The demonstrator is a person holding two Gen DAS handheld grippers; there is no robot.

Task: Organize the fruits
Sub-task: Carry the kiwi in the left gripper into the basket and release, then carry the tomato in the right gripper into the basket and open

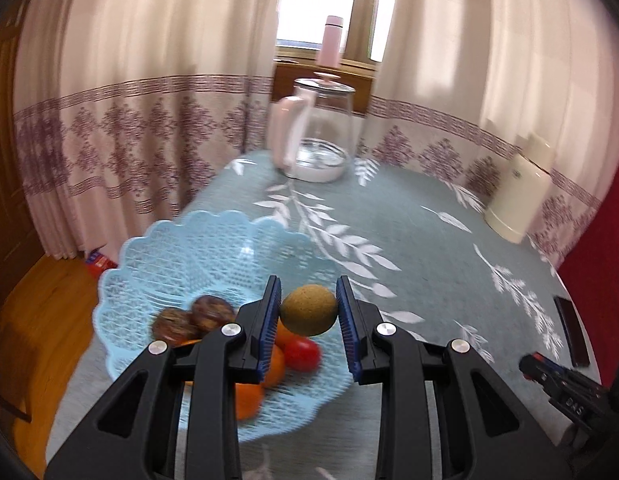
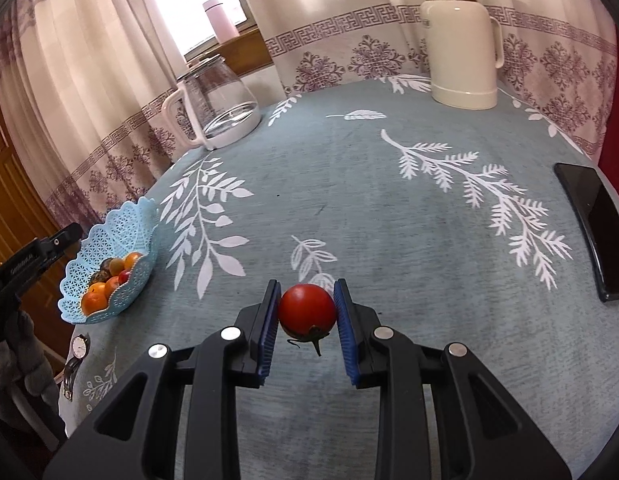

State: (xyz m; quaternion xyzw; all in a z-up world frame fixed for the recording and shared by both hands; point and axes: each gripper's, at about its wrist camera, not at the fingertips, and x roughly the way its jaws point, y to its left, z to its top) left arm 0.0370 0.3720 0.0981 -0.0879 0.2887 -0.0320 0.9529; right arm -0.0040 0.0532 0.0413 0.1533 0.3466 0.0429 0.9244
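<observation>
My left gripper [image 1: 308, 306] is shut on a round yellow-green fruit [image 1: 308, 310] and holds it above the near right part of the light blue lattice basket [image 1: 157, 248]. In the basket lie two brown fruits [image 1: 191, 319], oranges [image 1: 249, 400] and a red tomato [image 1: 302, 354]. My right gripper [image 2: 306, 307] is shut on a red tomato [image 2: 307, 309] with its green stem pointing down, above the blue leaf-print tablecloth [image 2: 349, 200]. The basket [image 2: 109, 264] with fruit appears at the table's left edge in the right wrist view, with the left gripper [image 2: 29, 264] beside it.
A glass kettle [image 1: 317, 136] with a white handle stands at the back of the table, and a cream thermos [image 2: 459, 36] at the back right. A black phone [image 2: 593, 228] lies near the right edge. A wristwatch [image 2: 78, 354] hangs at the left edge.
</observation>
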